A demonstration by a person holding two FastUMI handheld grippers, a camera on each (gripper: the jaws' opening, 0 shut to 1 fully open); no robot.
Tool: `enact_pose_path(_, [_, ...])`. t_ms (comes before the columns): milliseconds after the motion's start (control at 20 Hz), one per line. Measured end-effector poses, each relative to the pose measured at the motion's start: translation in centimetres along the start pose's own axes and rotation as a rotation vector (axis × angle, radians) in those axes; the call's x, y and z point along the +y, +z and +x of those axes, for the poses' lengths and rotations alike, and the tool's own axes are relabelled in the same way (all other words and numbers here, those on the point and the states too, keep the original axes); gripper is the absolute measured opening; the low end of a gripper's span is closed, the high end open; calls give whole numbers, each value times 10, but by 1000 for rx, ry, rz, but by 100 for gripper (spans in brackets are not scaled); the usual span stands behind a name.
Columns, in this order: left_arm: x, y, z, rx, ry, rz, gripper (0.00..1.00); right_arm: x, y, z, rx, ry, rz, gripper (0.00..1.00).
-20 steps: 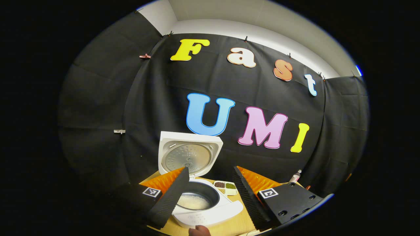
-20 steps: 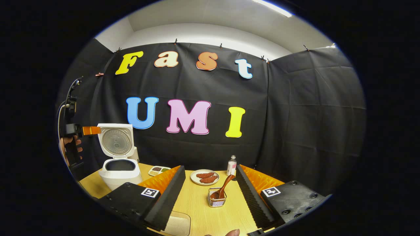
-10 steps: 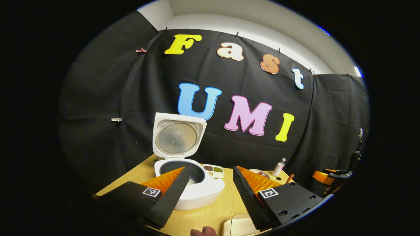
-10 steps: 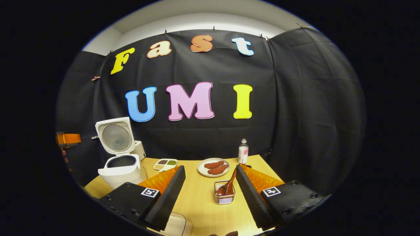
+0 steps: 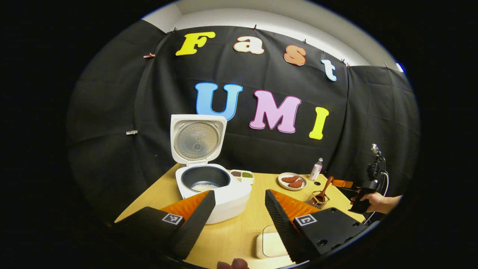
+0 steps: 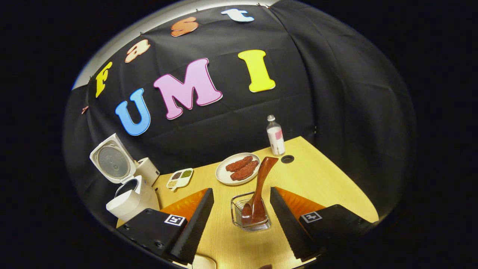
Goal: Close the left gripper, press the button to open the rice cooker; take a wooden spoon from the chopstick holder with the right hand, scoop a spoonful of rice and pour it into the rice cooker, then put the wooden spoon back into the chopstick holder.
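Observation:
The white rice cooker stands open, lid upright, with some rice in its dark pot. My left gripper hangs open in front of it, nothing between its fingers. The cooker lies far left in the right gripper view. A wooden spoon leans in the wire chopstick holder, bowl end down. My right gripper is open just short of the holder, and the spoon sits in the gap ahead, untouched. In the left gripper view the holder stands right, with the right gripper and a hand beside it.
A plate of brown meat pieces, a small bottle and a divided dish of beans stand toward the back of the wooden table. A white container lies near the front edge.
My left gripper has pulled back from the open cooker, which now looks smaller and farther. My right gripper has tilted down and moved closer to the holder and spoon.

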State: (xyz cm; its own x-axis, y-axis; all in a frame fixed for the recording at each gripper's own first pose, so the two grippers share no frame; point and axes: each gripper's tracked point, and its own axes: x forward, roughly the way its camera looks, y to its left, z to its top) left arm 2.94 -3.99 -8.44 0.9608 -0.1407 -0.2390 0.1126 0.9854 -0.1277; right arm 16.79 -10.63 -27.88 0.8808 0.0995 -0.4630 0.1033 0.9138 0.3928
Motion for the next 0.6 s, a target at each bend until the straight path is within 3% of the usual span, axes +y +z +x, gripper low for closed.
enact_pose_path(100, [-4, -8, -1, 23, 3, 11, 93, -13, -8, 26, 27, -8, 41, 93])
enact_pose_path(150, [-5, -11, -1, 33, 5, 19, 93, -21, -11, 39, 43, -18, 61, 86])
enact_pose_path(400, [-4, -22, 2, 77, 31, 37, 93, -36, -26, 84, 97, -28, 155, 72])
enact_pose_path(550, [3, -24, 2, 88, 58, 29, 93, -34, -33, 100, 120, -15, 176, 40])
enact_pose_path(600, [6, -27, 1, 93, 69, 27, 93, -32, -35, 103, 132, -5, 186, 42])
